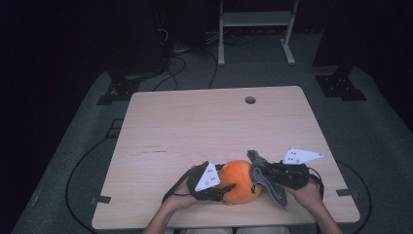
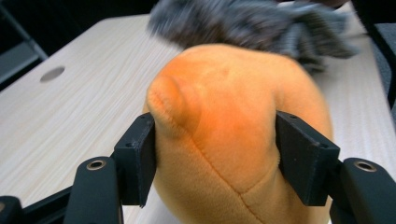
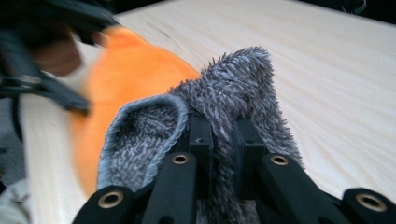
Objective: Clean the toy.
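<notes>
At the near edge of a pale wood counter (image 1: pixel 195 126), a person's left hand (image 1: pixel 182 187) steers the left claw (image 1: pixel 225 187), its two black jaws spread wide and pressed against opposite sides of a soft orange plush toy (image 1: pixel 239 181). The left gripper view shows the toy's stitched seams bulging between the jaw pads, with the toy resting on the counter. Just to the right, touching the toy, the right claw (image 1: pixel 258 174) is clenched on a fuzzy grey cloth (image 1: pixel 267 181); in the right gripper view its jaws stand nearly together with a fold of the cloth (image 3: pixel 233 93) pinched between them and the rest rising above the tips. The right hand (image 1: pixel 308 192) holds it from behind. The counter has a round hole (image 1: pixel 250 100) near its far edge. Beyond lie grey floor, black cables (image 1: pixel 175 68) and a white frame (image 1: pixel 255 29) in a dim room.
</notes>
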The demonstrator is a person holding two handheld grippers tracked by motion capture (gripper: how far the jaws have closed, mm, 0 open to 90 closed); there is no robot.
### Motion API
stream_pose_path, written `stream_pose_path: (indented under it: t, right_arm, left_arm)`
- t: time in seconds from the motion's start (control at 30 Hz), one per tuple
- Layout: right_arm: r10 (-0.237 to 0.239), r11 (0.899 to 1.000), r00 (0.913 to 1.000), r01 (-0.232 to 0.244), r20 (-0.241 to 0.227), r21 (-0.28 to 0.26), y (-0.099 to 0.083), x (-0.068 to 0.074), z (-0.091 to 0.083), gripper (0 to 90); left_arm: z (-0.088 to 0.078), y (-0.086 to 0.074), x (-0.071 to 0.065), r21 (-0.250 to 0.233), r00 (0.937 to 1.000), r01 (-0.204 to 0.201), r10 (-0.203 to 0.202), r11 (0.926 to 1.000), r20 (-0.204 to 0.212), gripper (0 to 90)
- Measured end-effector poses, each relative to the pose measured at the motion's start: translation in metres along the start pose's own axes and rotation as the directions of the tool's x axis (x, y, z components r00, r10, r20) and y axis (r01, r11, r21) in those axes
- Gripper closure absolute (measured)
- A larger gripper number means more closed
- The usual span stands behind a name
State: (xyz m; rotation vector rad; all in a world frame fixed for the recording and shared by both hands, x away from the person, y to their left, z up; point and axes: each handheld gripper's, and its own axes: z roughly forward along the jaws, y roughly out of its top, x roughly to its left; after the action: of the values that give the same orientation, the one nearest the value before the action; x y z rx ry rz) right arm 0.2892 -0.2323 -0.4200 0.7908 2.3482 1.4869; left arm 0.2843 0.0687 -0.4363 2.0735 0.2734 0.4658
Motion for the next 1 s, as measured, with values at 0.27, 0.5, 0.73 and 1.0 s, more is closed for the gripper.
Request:
stream_pose_path:
  t: [0.27, 0.5, 0.73, 1.0]
  right_arm:
    - [-0.093, 0.995, 0.9948, 0.094, -0.043, 0.018, 0.005, 0.023, 0.014, 80.0]
    - [-0.075, 0.997, 0.9972, 0.075, 0.006, -0.007, 0.0, 0.014, 0.021, 79.9]
    - [-0.04, 0.999, 0.9957, 0.038, 0.083, 0.027, -0.004, 0.005, 0.012, 80.0]
    - [-0.139, 0.99, 0.99, 0.139, 0.023, 0.016, 0.001, 0.029, 0.022, 80.0]
  left_arm:
    - [-0.002, -0.006, 0.013, -0.01, 0.9954, 0.096, -0.096, 0.9954, -0.007, 30.1]
    - [-0.006, -0.004, 0.009, -0.09, 0.9973, 0.026, -0.032, 0.9957, -0.066, 32.3]
    - [0.002, -0.007, 0.012, -0.035, 0.9875, 0.074, -0.078, 0.9966, -0.136, 36.2]
    - [-0.01, -0.008, 0.025, -0.128, 0.9792, 0.184, -0.193, 0.9745, -0.063, 31.7]
